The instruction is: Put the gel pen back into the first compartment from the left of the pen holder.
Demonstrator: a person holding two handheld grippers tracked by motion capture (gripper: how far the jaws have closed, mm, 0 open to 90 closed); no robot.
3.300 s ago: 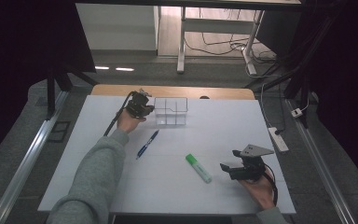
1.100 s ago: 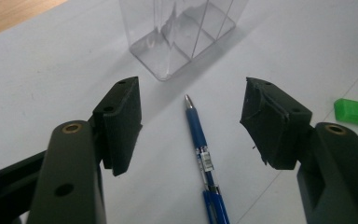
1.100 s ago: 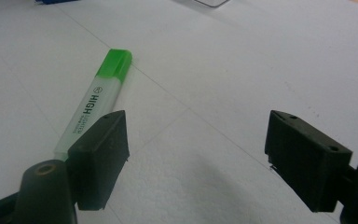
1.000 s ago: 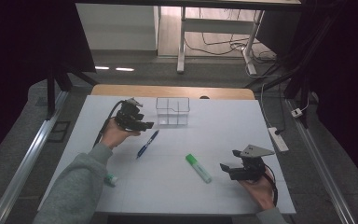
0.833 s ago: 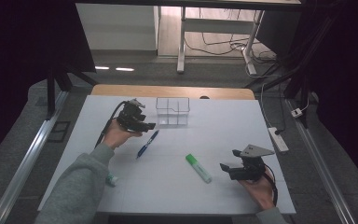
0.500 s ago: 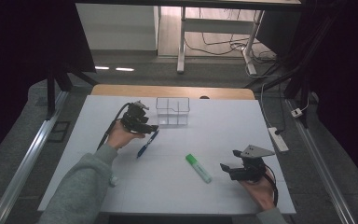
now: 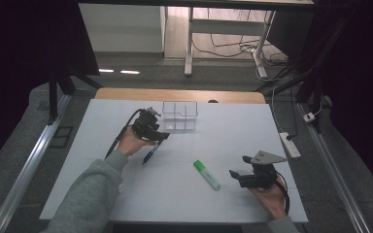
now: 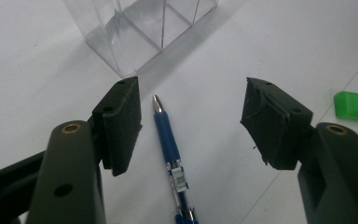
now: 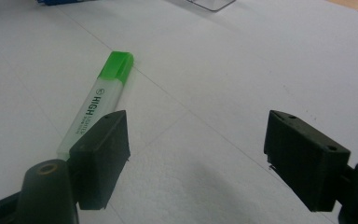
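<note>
The left gripper (image 8: 191, 121), jaws wide, straddles the blue pen (image 8: 170, 149); next, probably lower and close. Right gripper (image 9: 196, 154) waits open.

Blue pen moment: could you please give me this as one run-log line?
left gripper: open over blue pen | right gripper: open beside green highlighter | clear organizer: empty

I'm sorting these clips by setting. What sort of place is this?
Probably a lab or workshop set up for recording: a white table under dim light, cables and a power strip on the floor, bare desk frames behind, and a person's hand-held grippers over a blue pen.
</note>
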